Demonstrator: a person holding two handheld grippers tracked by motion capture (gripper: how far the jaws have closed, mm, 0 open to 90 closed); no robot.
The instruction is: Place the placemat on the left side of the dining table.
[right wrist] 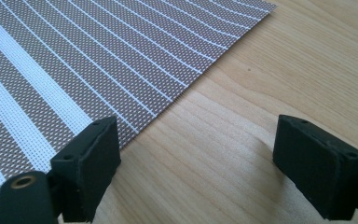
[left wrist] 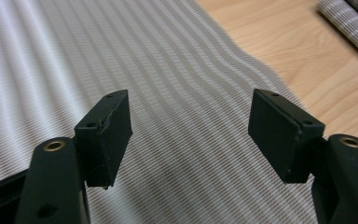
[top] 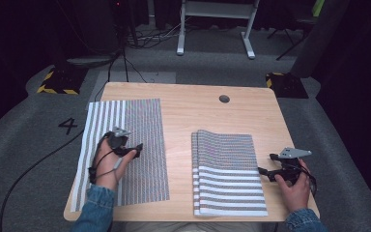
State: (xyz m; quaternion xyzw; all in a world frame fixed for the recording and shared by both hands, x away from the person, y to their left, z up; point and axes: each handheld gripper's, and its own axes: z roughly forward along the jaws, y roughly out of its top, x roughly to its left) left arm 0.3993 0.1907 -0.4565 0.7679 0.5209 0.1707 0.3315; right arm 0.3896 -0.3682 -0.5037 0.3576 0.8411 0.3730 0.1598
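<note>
Hovering over the flat striped mat (top: pixel 125 150) at the table's (top: pixel 198 116) left side, the left gripper (top: pixel 137 147) has its jaws spread wide with nothing between them. That mat lies spread out, its near-left part hanging past the table edge. On the right sits a folded pile of mats (top: pixel 228 174) (how many layers cannot be told). The right gripper (top: pixel 262 170) rests just beside the pile's right edge, jaws apart and empty over bare wood. Judging by this, one mat looks laid out and the pile is yet to be dealt with; neither gripper has hold of anything.
</note>
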